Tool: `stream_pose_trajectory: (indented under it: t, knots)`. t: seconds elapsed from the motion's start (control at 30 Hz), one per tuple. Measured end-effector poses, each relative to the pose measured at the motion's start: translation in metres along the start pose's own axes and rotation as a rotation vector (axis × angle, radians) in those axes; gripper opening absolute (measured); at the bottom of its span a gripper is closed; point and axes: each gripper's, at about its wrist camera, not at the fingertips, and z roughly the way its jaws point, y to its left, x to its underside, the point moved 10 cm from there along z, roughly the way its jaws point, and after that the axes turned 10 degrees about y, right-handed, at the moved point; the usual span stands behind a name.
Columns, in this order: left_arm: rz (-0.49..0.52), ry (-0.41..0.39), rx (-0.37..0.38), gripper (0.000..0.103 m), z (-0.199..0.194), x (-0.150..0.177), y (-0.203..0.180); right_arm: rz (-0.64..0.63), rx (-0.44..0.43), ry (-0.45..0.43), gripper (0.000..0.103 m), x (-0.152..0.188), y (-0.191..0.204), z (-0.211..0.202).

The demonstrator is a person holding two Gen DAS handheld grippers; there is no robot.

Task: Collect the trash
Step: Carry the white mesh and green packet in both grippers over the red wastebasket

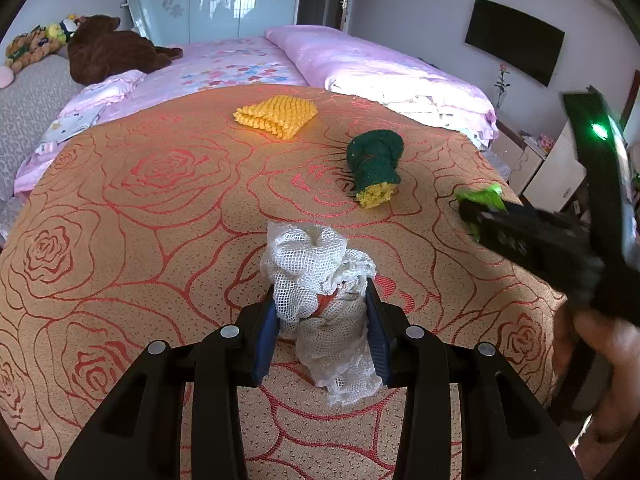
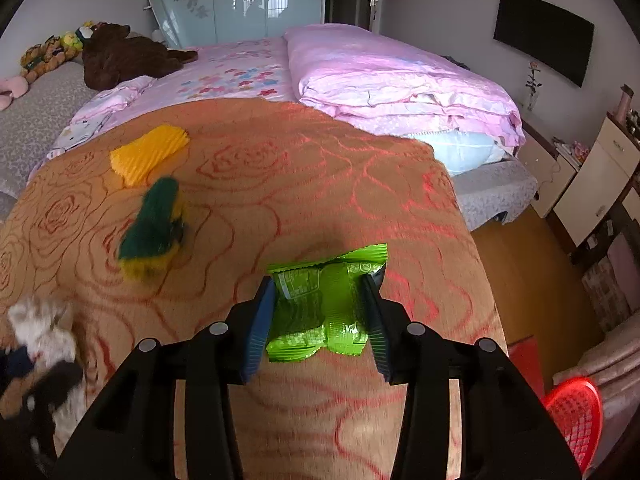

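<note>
Left tool [image 1: 320,316]: clamped on a crumpled white mesh net [image 1: 320,280]. Both blue pads [image 1: 266,340] press into it, with the net bunched above the tips and trailing below them onto the rose-pattern bedspread [image 1: 140,208].

Right tool [image 2: 320,316]: gripping a bright green snack wrapper [image 2: 320,304]. The wrapper sits flat between the two blue pads [image 2: 258,328], creased where they pinch its sides, top edge sticking out past the tips. Lower edge lies on the bedspread.

Relative to the left tool: green-and-yellow scouring sponge [image 1: 374,168] ahead and slightly right, lying on the bedspread. Folded yellow knit cloth [image 1: 276,116] further ahead, beyond the sponge. Right tool off to the far right, blurred, with the green wrapper just visible at its tips.

Relative to the right tool: sponge ahead-left, yellow cloth beyond it. White net and left tool at the far left edge, blurred. Red mesh basket [image 2: 576,420] low on the right, off the bed, down at floor level.

Beyond the bedspread: pink quilt [image 2: 400,80] ahead-right, brown plush bear [image 2: 124,56] ahead-left near the head of the bed.
</note>
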Motion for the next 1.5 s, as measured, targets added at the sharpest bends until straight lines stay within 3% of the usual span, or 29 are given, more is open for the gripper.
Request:
stream_pose_trajectory:
  t: [0.63, 1.5]
  knots:
    - [0.022, -0.011, -0.008, 0.037, -0.005, 0.006, -0.008, 0.072, -0.026, 0.009, 0.042, 0.078, -0.023, -0.045]
    - [0.214, -0.071, 0.07, 0.037, -0.033, 0.005, -0.093, 0.205, 0.025, -0.071, 0.042, 0.115, -0.098, -0.102]
